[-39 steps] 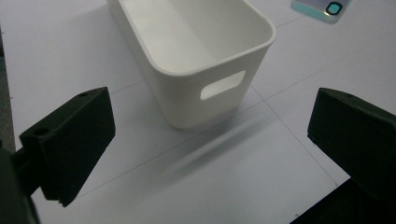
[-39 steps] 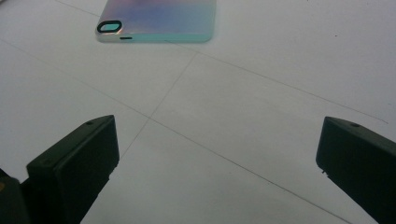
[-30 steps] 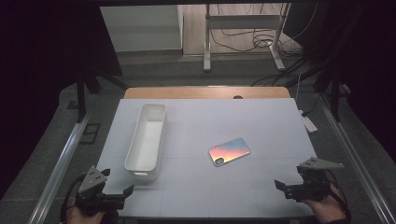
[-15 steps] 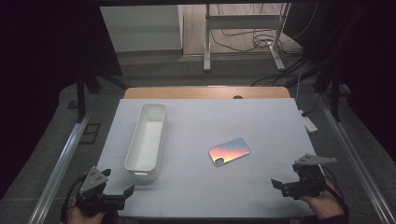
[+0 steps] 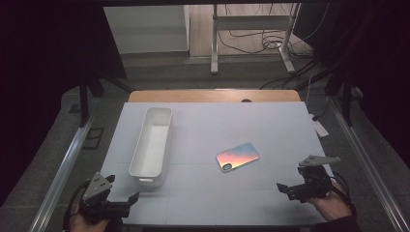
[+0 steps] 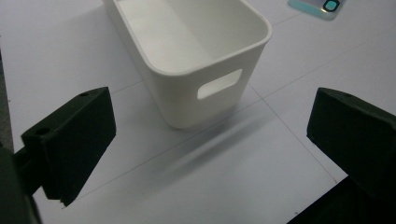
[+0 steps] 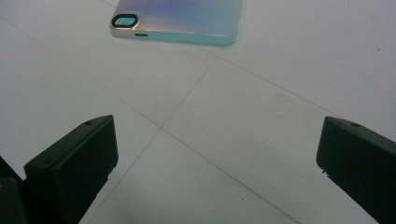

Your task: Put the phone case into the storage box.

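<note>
A phone in an iridescent case [image 5: 237,156] lies face down near the middle of the white table [image 5: 270,125]; it also shows at the top of the right gripper view [image 7: 180,21]. A long white bin [image 5: 152,145] stands left of it, empty, its handle end close ahead in the left gripper view [image 6: 196,56]. My left gripper [image 5: 131,199] is open at the front left corner, just short of the bin. My right gripper [image 5: 283,188] is open at the front right, a short way from the phone, nothing between its jaws.
A wooden strip [image 5: 212,95] edges the table's far side. Metal rails [image 5: 63,164] run along both sides. A small white object [image 5: 320,128] lies at the right edge. Cables and a stand [image 5: 251,34] sit on the floor beyond.
The right gripper has shifted left and slightly forward toward the phone. The left gripper has barely moved. Phone and bin stay in place.
</note>
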Demonstrator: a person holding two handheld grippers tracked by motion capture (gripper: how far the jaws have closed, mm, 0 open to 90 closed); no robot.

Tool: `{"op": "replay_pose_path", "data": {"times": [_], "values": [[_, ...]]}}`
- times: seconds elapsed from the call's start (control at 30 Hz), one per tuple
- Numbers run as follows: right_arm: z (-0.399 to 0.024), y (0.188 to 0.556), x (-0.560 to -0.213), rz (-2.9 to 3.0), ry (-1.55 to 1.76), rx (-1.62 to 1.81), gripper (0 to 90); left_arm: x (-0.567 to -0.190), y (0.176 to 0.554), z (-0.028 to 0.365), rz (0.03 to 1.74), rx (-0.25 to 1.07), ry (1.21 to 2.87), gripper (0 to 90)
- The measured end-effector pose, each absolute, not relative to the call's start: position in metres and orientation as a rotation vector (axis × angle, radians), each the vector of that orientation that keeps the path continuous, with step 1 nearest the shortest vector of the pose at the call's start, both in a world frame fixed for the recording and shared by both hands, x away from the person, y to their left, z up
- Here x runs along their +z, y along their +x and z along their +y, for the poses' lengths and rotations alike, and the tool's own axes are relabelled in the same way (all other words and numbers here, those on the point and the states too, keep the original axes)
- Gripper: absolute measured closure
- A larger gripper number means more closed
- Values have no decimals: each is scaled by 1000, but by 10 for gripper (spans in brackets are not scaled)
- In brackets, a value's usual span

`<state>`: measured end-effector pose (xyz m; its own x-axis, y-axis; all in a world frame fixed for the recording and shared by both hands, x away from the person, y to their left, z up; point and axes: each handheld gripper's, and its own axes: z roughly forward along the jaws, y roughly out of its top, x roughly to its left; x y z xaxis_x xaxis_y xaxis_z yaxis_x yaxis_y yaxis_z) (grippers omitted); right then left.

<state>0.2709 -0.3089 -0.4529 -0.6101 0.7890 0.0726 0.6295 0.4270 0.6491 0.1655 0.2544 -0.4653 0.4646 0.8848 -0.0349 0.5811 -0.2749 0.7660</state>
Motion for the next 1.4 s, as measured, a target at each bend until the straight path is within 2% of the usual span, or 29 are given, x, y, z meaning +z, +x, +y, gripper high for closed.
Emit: {"op": "replay_pose_path", "data": {"times": [1.4], "values": [[-283, 302, -448, 2490, 1197, 946, 0, -465, 166, 254, 1215, 525, 1983, 18]]}}
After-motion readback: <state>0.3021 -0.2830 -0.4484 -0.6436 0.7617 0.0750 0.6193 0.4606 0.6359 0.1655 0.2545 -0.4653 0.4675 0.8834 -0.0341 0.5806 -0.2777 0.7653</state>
